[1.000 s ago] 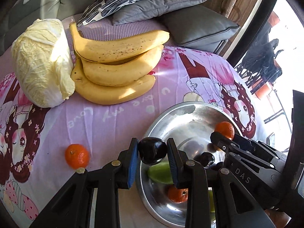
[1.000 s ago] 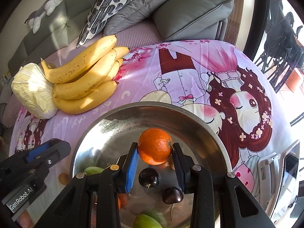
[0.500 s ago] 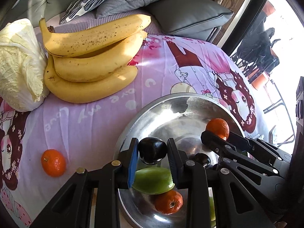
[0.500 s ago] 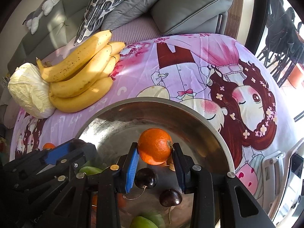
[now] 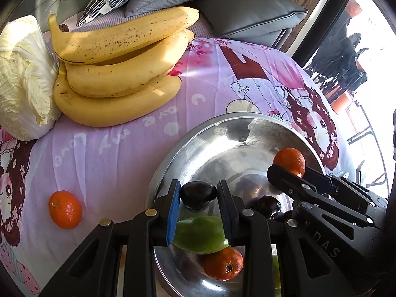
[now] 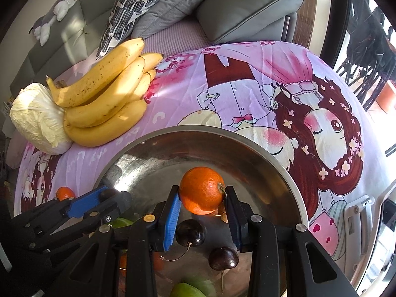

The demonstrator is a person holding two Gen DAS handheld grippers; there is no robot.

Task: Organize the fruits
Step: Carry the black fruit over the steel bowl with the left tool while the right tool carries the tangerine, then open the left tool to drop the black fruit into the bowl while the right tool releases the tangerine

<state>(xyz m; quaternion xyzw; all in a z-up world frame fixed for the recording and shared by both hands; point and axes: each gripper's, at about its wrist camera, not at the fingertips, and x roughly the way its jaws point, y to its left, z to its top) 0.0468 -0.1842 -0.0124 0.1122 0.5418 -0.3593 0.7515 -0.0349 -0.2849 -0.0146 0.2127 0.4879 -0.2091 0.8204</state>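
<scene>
My left gripper (image 5: 198, 195) is shut on a dark cherry (image 5: 198, 194) and hangs over the near-left part of the steel bowl (image 5: 198, 138). My right gripper (image 6: 201, 195) is shut on an orange mandarin (image 6: 201, 190) above the bowl's (image 6: 247, 143) middle. In the bowl lie a green fruit (image 5: 200, 235), a mandarin (image 5: 222, 263) and two dark cherries (image 6: 190, 232) (image 6: 222, 258). On the cloth to the left of the bowl sits a loose mandarin (image 5: 64, 209). The right gripper's arm (image 5: 321, 198) crosses the bowl's right side in the left wrist view.
A bunch of bananas (image 5: 118, 74) and a pale cabbage (image 5: 22, 79) lie on the pink cartoon-print cloth (image 5: 111, 153) behind and to the left of the bowl. Grey and patterned cushions (image 6: 222, 2) sit at the back. A white bracket (image 6: 358, 212) stands at the table's right edge.
The left gripper with its cherry has moved right and down, from the bowl's left rim to over its inside. The right gripper with the mandarin has hardly moved.
</scene>
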